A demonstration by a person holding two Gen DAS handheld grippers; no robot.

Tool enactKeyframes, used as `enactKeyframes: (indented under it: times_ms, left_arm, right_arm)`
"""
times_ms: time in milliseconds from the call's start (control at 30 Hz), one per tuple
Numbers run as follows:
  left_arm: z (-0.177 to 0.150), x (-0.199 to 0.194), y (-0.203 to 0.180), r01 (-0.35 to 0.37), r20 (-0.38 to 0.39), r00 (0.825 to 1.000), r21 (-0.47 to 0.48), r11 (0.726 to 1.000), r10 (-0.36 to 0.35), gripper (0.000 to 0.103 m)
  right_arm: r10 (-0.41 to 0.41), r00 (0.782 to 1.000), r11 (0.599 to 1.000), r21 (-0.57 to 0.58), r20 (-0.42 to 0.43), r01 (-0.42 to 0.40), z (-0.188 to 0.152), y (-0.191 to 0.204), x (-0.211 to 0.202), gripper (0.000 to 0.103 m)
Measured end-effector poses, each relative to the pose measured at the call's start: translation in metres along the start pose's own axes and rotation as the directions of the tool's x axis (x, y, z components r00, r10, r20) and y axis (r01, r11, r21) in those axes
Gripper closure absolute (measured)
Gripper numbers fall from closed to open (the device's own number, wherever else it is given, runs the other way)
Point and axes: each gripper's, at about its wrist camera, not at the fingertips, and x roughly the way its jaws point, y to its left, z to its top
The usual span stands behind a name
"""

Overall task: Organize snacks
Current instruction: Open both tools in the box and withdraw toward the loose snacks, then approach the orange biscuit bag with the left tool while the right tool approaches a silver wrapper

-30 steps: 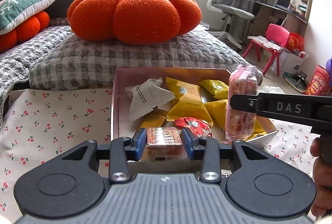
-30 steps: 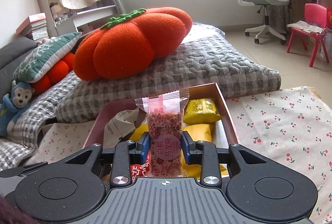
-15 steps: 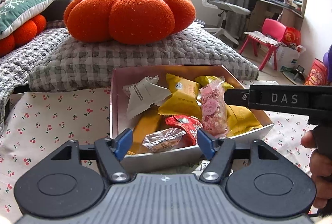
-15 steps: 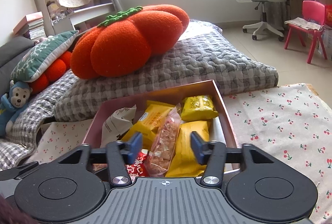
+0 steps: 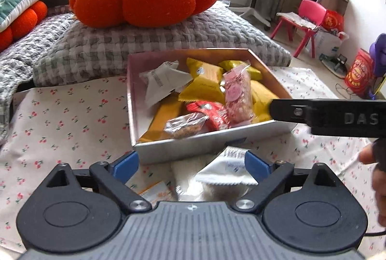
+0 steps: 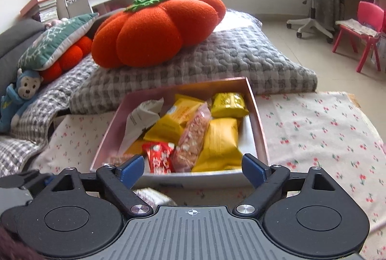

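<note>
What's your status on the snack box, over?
Both grippers open, empty: left gripper, right gripper. Pink snack bar and brown snack lying in the box. White packets outside, under left gripper. Nothing blocking.

"DAS" — raised letters on the right tool (image 5: 337, 116).

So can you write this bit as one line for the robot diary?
left gripper: open | right gripper: open | pink speckled snack packet: lying in pink cardboard box | clear brown snack bar: in box
</note>
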Motion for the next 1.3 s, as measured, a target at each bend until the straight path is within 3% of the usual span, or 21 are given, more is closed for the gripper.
enactKeyframes:
  times_ms: [533, 800, 1033, 1300]
  left_arm:
    - [-0.021, -0.025, 0.033, -0.115, -0.064, 0.991, 0.031, 0.993, 0.117, 0.004]
    - [-0.026, -0.014, 0.051, -0.221, -0.155, 0.965, -0.053, 0.974, 0.211, 0.005]
    - [-0.029, -0.001, 0.052, -0.231, -0.189, 0.96, -0.127, 0.965, 0.205, 0.006]
    - [-0.026, 0.014, 0.052, -0.204, -0.172, 0.972, -0.268, 0.942, 0.161, 0.007]
  right_arm:
    - [-0.12, 0.992, 0.992, -0.039, -0.039, 0.119, -0.036, -0.015, -0.034, 0.007]
    - [-0.153, 0.985, 0.988, -0.043, -0.077, 0.15, -0.044, -0.009, -0.031, 0.007]
    - [-0.158, 0.975, 0.987, -0.018, -0.159, 0.157, -0.051, -0.006, -0.014, 0.007]
    - [-0.162, 0.969, 0.985, 0.021, -0.188, 0.169, -0.053, -0.006, 0.002, 0.007]
